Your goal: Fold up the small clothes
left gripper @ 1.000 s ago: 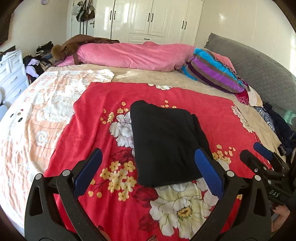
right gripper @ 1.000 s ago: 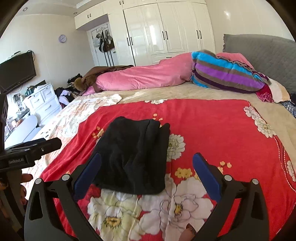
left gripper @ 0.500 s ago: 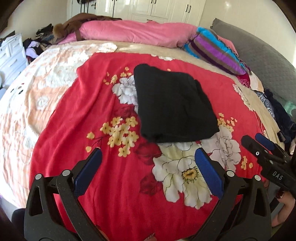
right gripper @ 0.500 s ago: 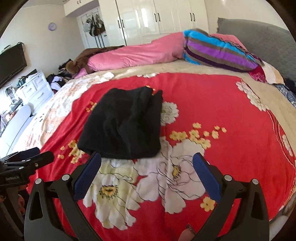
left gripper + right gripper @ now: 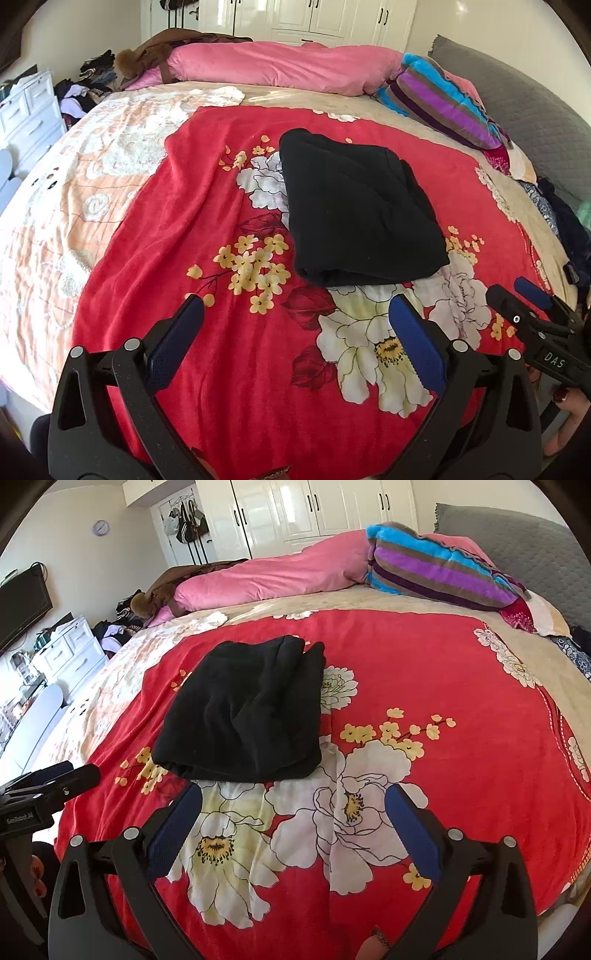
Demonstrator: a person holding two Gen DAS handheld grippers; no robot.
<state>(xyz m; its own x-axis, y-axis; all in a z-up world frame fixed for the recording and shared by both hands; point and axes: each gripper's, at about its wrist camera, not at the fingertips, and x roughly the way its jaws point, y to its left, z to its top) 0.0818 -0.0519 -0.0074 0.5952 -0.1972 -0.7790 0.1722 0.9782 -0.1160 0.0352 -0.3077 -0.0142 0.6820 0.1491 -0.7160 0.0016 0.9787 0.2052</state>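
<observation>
The black garment (image 5: 358, 214) lies folded into a neat rectangle mid-bed on the red floral blanket (image 5: 236, 362), nearer its foot edge. Left gripper (image 5: 295, 332) and right gripper (image 5: 293, 812) hover wide open, empty; this piece looks finished.

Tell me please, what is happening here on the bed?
A person holds two handheld grippers over a bed with a red floral blanket and is folding small clothes. A black garment lies folded in a neat rectangle on the blanket, and nothing touches it. The left gripper and the right gripper are both open and empty, held just short of the garment's near edge. A pink duvet and a striped pillow lie at the far end.
</observation>
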